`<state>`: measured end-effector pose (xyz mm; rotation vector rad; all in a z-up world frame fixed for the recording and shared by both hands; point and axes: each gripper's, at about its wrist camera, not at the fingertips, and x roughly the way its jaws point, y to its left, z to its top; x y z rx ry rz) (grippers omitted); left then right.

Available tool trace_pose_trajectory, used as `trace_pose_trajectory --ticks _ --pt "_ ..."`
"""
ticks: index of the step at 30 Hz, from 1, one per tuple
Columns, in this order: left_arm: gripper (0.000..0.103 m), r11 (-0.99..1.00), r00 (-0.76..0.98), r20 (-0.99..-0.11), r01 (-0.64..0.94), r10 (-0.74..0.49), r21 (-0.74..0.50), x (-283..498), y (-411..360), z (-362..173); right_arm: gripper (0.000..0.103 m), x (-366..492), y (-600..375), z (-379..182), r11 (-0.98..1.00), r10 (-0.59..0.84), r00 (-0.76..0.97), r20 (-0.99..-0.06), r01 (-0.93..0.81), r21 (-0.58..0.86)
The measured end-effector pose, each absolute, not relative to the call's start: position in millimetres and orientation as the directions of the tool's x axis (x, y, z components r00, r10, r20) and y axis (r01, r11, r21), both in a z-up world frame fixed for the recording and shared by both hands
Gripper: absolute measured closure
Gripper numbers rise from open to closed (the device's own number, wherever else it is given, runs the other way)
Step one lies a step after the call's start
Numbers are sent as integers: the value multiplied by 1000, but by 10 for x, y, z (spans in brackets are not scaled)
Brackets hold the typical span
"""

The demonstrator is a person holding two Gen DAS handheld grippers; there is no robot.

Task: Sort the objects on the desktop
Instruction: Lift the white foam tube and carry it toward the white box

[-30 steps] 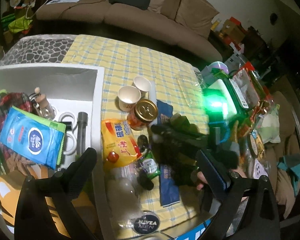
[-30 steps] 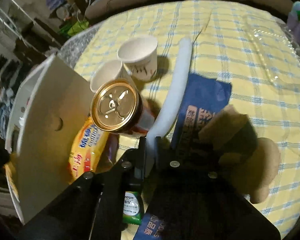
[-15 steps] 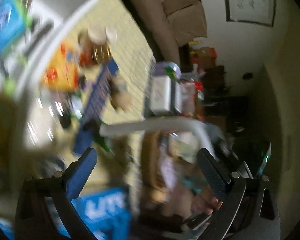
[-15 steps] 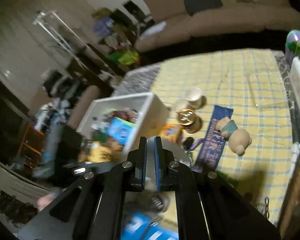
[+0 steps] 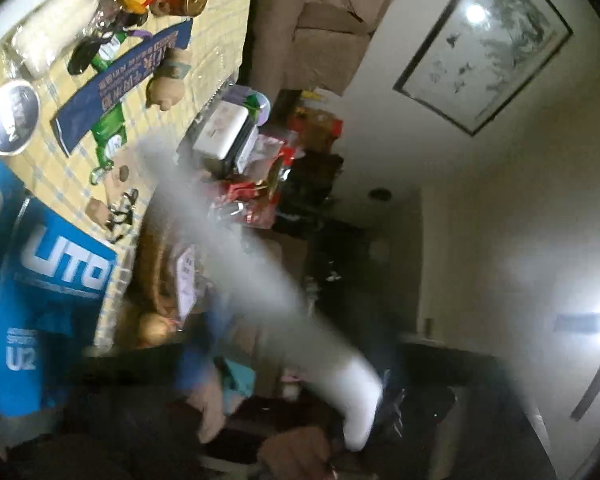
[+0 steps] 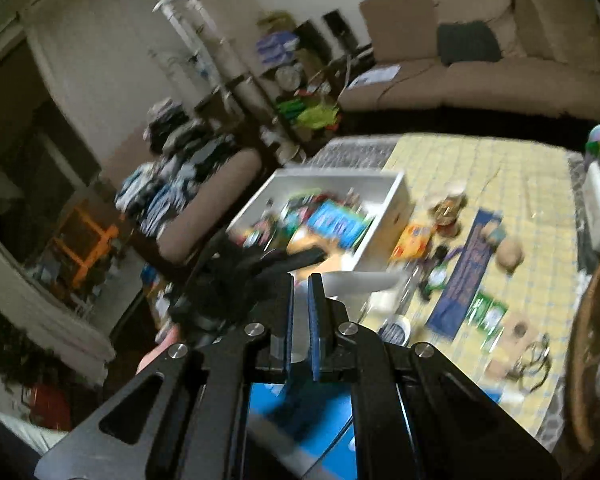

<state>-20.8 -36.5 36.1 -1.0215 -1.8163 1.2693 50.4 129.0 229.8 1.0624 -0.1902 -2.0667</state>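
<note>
While the white foam tube (image 6: 356, 280) is clamped in the right hand-held gripper (image 6: 300, 320), carriage to the white bin (image 6: 380, 232) seems needed; the left hand-held gripper's state cannot be told.

Ahead of me a brown sofa (image 6: 500, 76) runs along the far wall, a dark cushion (image 6: 468, 44) resting on its seat. Left of the sofa stands a cluttered shelf (image 6: 300, 92) with bright green things on it. Further left of the sofa, a padded bench (image 6: 216, 196) carries a heap of clothes (image 6: 172, 168). On the wall above the sofa hangs a framed picture (image 5: 484, 40).
</note>
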Motion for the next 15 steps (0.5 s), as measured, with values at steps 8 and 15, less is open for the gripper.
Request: trace_pose_trajectory --ticks 8,15 --pt "90 -37 -455 -85 114 887 -993 -77 -684 804 96 819 1066 2250 -696 -655 -317 -686 606 385" --pt "90 -321 -469 -308 55 828 -945 -211 -1423 1315 96 626 553 2394 -658 -692 -294 -659 634 408"
